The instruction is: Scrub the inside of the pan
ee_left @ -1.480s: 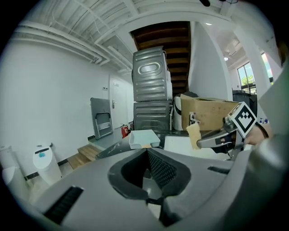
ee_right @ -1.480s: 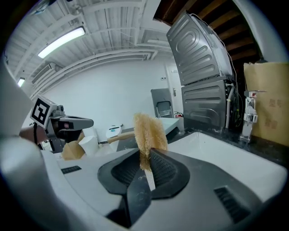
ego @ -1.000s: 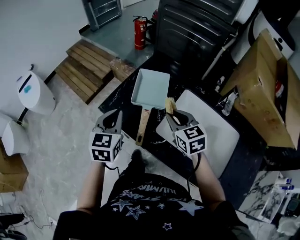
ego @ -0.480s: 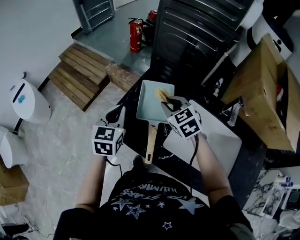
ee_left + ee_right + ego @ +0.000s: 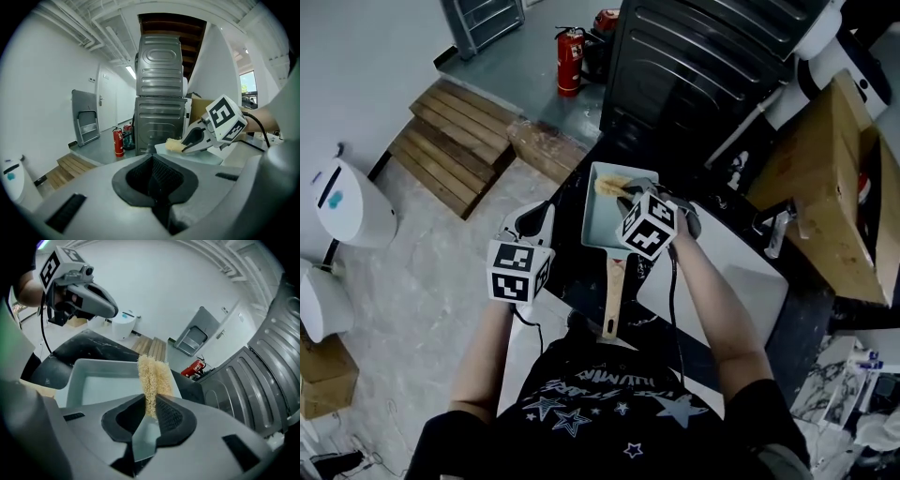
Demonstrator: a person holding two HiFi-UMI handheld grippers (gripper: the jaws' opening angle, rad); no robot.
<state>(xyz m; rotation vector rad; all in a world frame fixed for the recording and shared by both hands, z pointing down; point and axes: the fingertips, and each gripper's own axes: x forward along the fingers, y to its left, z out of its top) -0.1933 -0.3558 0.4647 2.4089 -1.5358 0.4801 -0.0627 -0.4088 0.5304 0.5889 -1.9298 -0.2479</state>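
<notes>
Pan (image 5: 602, 221): pale blue, rectangular, on dark table (image 5: 570, 267) near its left edge; wooden handle (image 5: 614, 292) points toward the person. White board (image 5: 741, 281) just beside it on the right.
Right gripper (image 5: 628, 195): jaws clamped on yellow sponge (image 5: 607, 186), held over pan's far end; contact with the pan cannot be told.
Left gripper (image 5: 538, 214): jaws closed, empty, beyond table's left edge.
</notes>
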